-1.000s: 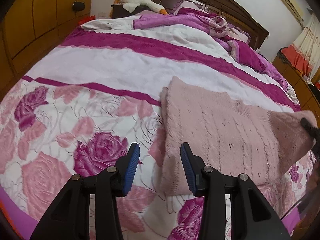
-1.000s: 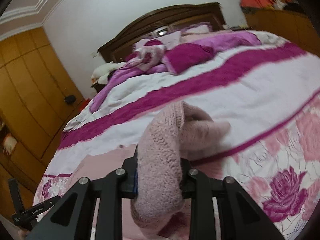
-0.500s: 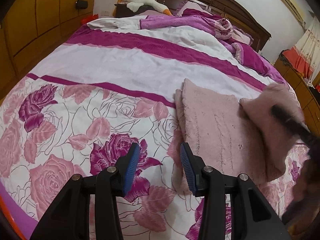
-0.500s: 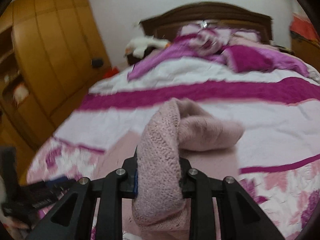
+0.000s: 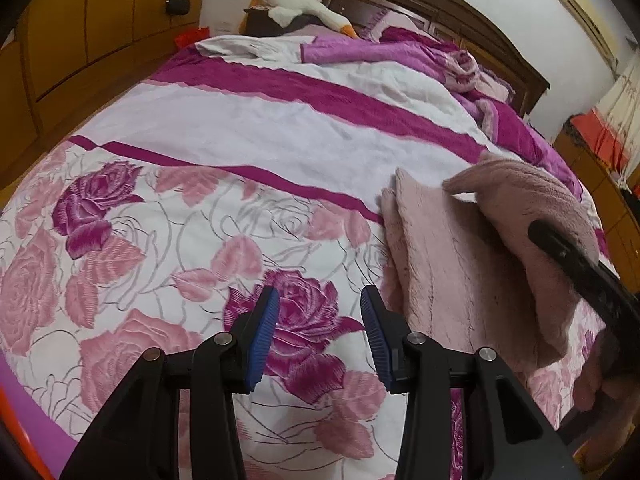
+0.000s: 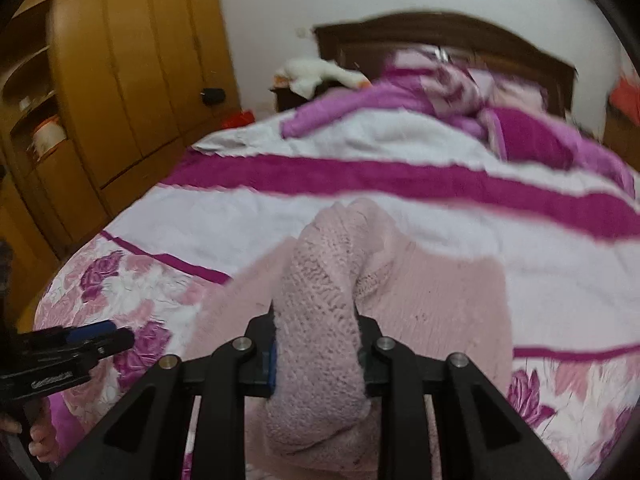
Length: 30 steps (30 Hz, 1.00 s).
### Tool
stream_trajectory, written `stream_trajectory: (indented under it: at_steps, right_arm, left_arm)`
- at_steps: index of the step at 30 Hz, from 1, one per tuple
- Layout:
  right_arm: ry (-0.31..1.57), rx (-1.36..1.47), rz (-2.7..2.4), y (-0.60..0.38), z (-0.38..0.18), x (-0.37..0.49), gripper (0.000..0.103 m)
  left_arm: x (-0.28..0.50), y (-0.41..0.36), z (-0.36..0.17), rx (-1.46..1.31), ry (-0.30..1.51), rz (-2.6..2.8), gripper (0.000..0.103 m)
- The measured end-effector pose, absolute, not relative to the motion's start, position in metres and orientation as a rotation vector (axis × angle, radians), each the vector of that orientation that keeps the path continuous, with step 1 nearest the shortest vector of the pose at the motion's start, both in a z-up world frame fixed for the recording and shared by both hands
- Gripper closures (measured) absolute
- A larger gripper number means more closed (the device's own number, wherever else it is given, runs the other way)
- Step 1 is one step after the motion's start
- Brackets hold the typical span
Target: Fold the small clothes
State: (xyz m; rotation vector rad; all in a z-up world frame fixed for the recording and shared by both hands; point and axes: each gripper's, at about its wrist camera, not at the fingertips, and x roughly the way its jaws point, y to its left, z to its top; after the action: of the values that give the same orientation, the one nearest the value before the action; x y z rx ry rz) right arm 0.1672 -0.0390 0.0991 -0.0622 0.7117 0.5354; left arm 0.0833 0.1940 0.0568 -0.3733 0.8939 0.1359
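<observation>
Right claw (image 6: pixel 316 356) is clamped on the sweater's (image 5: pixel 452 264) edge, lifted over the flat part – left claw (image 5: pixel 318 336) gapes empty just left of it on the bed (image 5: pixel 240 136).

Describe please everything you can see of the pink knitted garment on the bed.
The pink knitted garment is pale, soft and fuzzy, with faint ribbed lines running along it. Most of it lies flat on the flowered bedspread, its left edge doubled into layers. One part is lifted and bent over the flat part, with a thick bunch of knit clamped in the right gripper. The left gripper stands open beside its left edge, touching nothing.
</observation>
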Motion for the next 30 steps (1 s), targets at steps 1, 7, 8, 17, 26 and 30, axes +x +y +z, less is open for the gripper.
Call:
stream_trajectory:
  at_steps: [1, 7, 8, 17, 26, 30]
  right_arm:
    - [0.704, -0.08, 0.555, -0.03, 0.099, 0.163, 0.078]
    - [0.824, -0.2, 0.684, 0.026, 0.048, 0.149, 0.07]
    - [0.825, -0.194, 0.685, 0.026, 0.044, 0.148, 0.069]
    - [0.781, 0.025, 0.761, -0.029, 0.089, 0.131, 0.049]
    - [0.738, 0.065, 0.542, -0.1, 0.094, 0.132, 0.046]
    - [0.778, 0.141, 0.483, -0.13, 0.079, 0.142, 0.046]
  left_arm:
    - [0.083, 0.197, 0.057, -0.379, 0.892, 0.143, 0.083]
    - [0.085, 0.204, 0.055, -0.422, 0.903, 0.145, 0.083]
    - [0.085, 0.203, 0.055, -0.423, 0.905, 0.135, 0.083]
    - [0.098, 0.186, 0.078, -0.468, 0.854, 0.002, 0.083]
    - [0.113, 0.139, 0.078, -0.489, 0.903, -0.159, 0.083]
    - [0.115, 0.116, 0.074, -0.406, 0.921, -0.178, 0.083]
